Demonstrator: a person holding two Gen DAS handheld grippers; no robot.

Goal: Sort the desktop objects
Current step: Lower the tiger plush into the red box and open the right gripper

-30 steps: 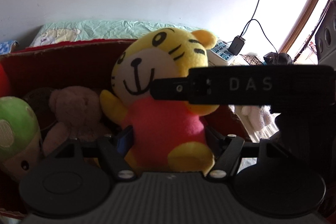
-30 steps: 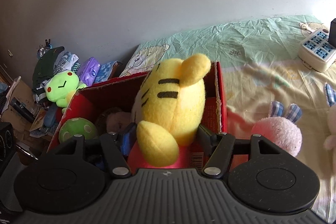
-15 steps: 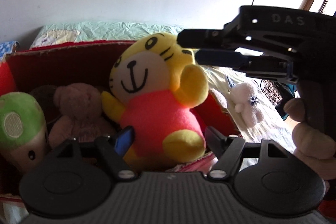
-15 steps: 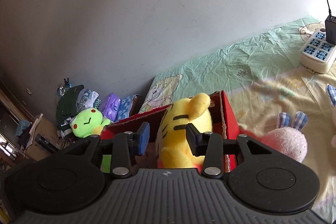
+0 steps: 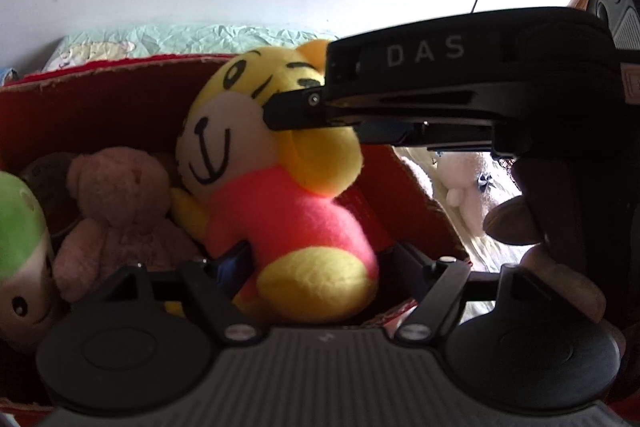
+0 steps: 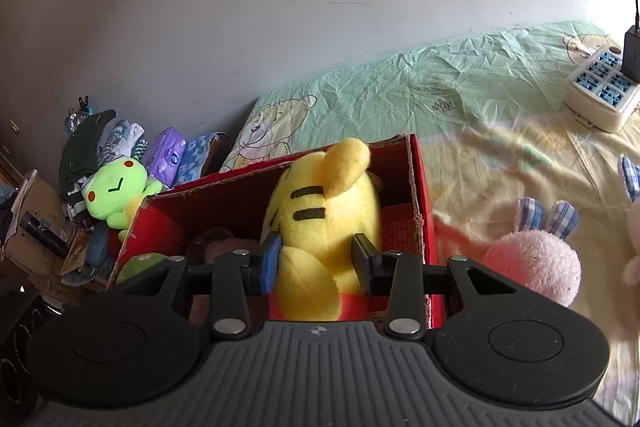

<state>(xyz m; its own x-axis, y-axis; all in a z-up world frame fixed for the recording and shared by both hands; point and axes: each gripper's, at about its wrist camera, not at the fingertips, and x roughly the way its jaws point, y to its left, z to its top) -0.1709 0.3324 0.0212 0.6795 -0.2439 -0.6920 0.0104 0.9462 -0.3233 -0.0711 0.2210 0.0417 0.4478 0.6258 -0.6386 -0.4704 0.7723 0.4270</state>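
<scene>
Left wrist view: the left gripper (image 5: 320,257), its jaws just opening, sits loose around the tiger toy (image 5: 280,219) in the red box (image 5: 100,107), maybe letting go, and right wrist view: the right gripper (image 6: 317,261), jaws just eased a tiny bit, pinches the toy's head, maybe to sit it straight.

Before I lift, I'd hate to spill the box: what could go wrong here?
Both tools' jaws have just been opening. The right tool flanks only the soft head and arm of the yellow tiger, so it may slip free. The left tool brackets its lower body, apparently without pressing, so the tiger may topple onto the brown bear. The tools sit close and could knock together.
</scene>
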